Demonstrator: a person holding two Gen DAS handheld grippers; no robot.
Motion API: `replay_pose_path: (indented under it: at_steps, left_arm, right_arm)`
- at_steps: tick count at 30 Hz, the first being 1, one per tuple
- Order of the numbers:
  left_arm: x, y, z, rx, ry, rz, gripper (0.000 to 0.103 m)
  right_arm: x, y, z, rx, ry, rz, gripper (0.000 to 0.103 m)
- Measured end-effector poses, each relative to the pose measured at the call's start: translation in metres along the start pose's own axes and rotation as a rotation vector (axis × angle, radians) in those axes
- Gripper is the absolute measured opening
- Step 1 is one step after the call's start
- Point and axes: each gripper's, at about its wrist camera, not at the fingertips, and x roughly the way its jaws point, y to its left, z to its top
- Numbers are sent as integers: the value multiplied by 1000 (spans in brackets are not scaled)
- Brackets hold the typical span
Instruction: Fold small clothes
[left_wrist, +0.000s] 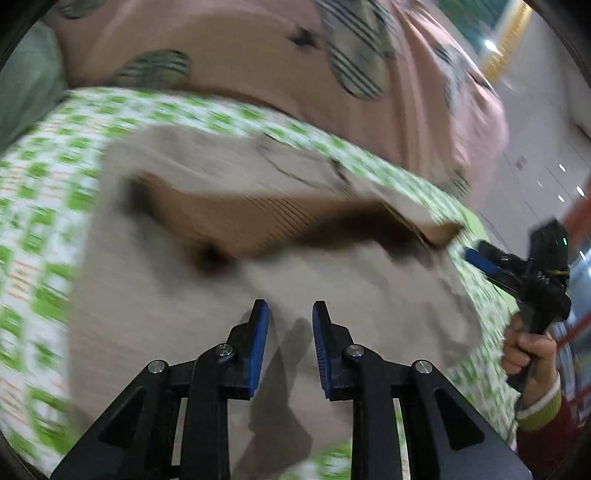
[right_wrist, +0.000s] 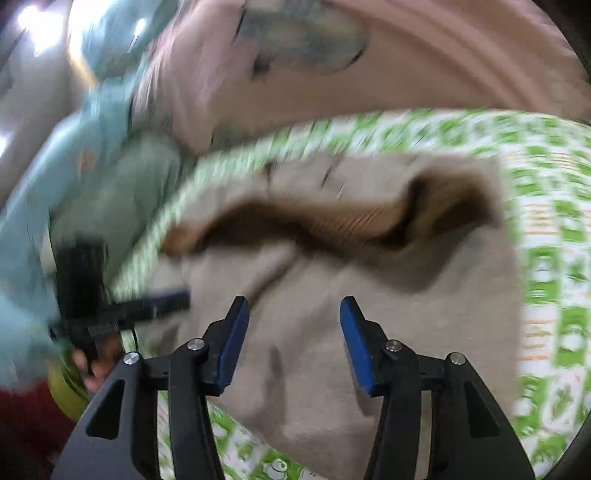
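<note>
Trouble from here starts on your left: the left tongs hang over the near half of the beige garment with the pads a modest gap apart and nothing between them, so if you close where they point now you would likely pinch one loose layer in the middle and drag the whole piece rather than turn a clean fold. Further right, the brown ribbed band of that garment is lifted and gaping, and a pull across it could roll it under and bury a crease. The right tongs are spread wider, also holding nothing, over the same cloth, and since both views are smeared with motion (you seem to be moving quickly) the two tools could land unevenly or knock each other; the right one shows at the garment's right edge in the left view. The garment lies spread on a green-and-white patterned cloth, which could bunch if caught. Behind it sits a pink blanket, with a pale blue-green bundle beside it. Beyond, at the far right, the room shows pale floor and a few lights.
</note>
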Motion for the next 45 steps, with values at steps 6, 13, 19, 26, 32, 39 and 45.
replay_pose_path:
  at_steps: [6, 13, 19, 26, 32, 39, 45]
  left_arm:
    - [36, -17, 16, 70, 56, 60, 19]
    - [25, 78, 82, -48, -64, 266, 10]
    - [12, 123, 86, -202, -120, 139, 1]
    - [-31, 91, 55, -178, -168, 218, 15]
    - [-69, 59, -9, -237, -177, 136, 20]
    - [-82, 28, -85, -330, -164, 64, 45]
    - [-79, 23, -119, -404, -125, 13, 48]
  right_arm:
    - [11, -55, 39, 34, -34, -183, 53]
    - [-12, -134, 59, 361, -261, -125, 51]
    - [-30, -110, 42, 369, -280, -129, 52]
    - [-52, -51, 0, 303, -262, -47, 52]
    - [-56, -19, -45, 332, -235, 12, 52]
    - [-58, 5, -85, 368, -207, 53, 52]
    - [-63, 17, -101, 370, -190, 68, 53]
